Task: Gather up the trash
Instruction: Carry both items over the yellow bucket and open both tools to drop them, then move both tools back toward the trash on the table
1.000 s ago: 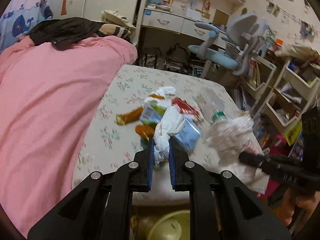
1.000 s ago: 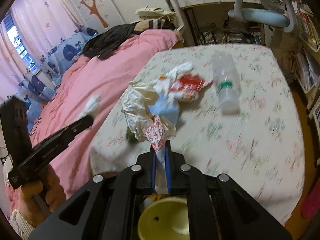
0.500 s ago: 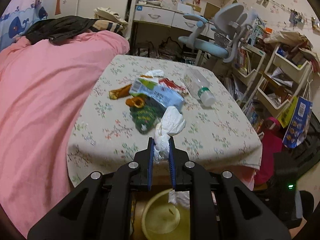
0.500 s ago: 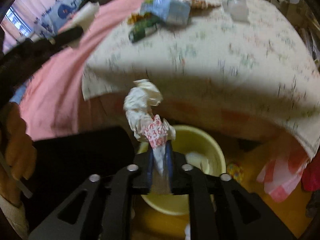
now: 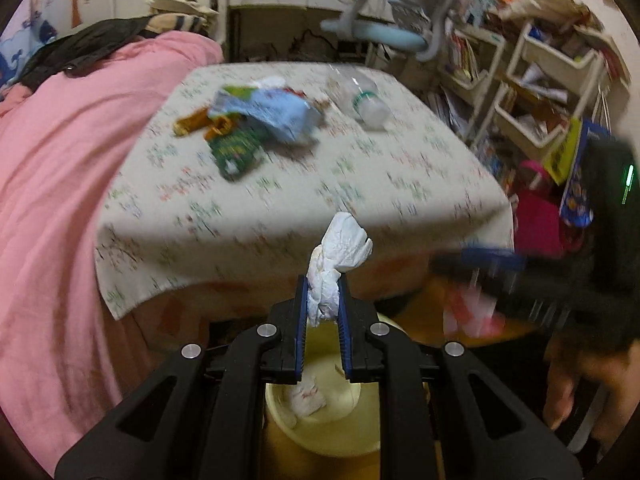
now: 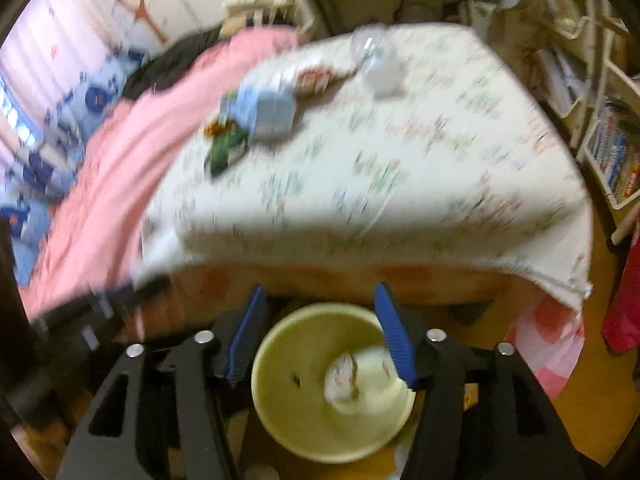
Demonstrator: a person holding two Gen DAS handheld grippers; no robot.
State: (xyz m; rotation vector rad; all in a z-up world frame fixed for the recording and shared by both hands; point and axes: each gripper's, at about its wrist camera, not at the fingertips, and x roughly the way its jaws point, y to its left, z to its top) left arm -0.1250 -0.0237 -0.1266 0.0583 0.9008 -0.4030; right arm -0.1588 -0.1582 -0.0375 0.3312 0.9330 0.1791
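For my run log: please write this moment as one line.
left gripper: shut on white tissue | right gripper: open, jaws just opened, wrapper in yellow bin

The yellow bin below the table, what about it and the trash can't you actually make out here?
- Yellow bin: left wrist view, the left gripper and its white tissue hide the rim.
- Paper wad in the bin: right wrist view, too blurred to see its print.
- Wrappers on the table: motion blur, labels unreadable.
- Right gripper: jaws have just been opening, nothing between them.

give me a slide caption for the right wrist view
Right gripper, jaws just opened and empty, above the yellow bin holding a crumpled wrapper.
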